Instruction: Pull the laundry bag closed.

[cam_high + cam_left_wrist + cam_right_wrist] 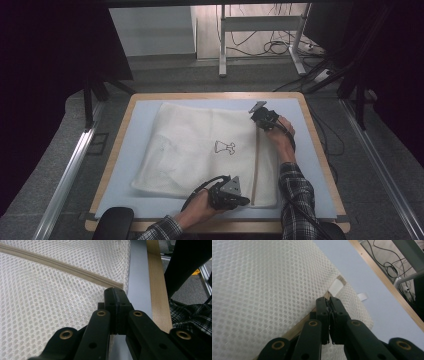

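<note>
A white mesh laundry bag [200, 150] lies flat on the pale blue worktop [310, 165] — soft honeycomb netting, roughly rectangular, with a small dark printed figure [225, 147] on top. Its tan zipper [256, 165] runs as a long straight line between the two hand-held grippers. The left hand-held gripper [239, 196] is clenched at the zipper's near end; whether it pinches fabric is hard to tell. The right hand-held gripper [261, 116] is clenched at the far end, seemingly on the zipper pull, beside a white tag [336, 287]. The bag's contents are hidden.
</note>
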`<action>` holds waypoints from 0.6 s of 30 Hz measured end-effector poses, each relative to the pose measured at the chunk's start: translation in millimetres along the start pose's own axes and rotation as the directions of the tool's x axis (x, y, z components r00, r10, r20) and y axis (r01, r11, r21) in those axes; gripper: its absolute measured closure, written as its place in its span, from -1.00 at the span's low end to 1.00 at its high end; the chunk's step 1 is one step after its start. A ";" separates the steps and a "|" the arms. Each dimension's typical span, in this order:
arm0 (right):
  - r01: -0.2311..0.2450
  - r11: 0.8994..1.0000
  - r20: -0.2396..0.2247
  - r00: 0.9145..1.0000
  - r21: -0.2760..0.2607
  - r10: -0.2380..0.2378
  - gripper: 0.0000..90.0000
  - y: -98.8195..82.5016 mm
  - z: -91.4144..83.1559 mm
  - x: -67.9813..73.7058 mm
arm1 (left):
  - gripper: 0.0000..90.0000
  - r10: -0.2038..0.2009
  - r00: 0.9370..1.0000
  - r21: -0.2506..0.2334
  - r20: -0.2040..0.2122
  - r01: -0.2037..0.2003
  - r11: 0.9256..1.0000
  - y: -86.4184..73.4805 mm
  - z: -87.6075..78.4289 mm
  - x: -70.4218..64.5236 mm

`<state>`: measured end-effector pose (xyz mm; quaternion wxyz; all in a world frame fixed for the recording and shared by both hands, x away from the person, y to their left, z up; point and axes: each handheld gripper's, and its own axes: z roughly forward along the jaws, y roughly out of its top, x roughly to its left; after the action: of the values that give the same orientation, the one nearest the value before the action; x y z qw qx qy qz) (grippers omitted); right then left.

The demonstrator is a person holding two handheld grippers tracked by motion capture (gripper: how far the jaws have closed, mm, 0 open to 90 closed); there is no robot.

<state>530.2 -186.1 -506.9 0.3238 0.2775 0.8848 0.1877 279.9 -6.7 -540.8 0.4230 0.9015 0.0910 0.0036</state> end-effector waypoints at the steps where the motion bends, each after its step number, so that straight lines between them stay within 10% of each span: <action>1: -0.003 1.000 0.005 1.000 0.000 0.003 0.92 0.9 1.0 -0.4 | 1.00 0.001 1.000 0.001 -0.001 -0.001 1.000 0.0 0.0 0.0; 18: -0.051 0.998 0.049 0.998 0.028 0.050 0.91 8.8 19.2 1.6 | 1.00 0.009 1.000 -0.001 -0.012 -0.009 1.000 0.1 0.1 -1.6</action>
<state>545.5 -175.3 -516.9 0.3361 0.3090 0.8721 0.1761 278.3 -7.1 -540.6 0.4228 0.9017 0.0895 0.0107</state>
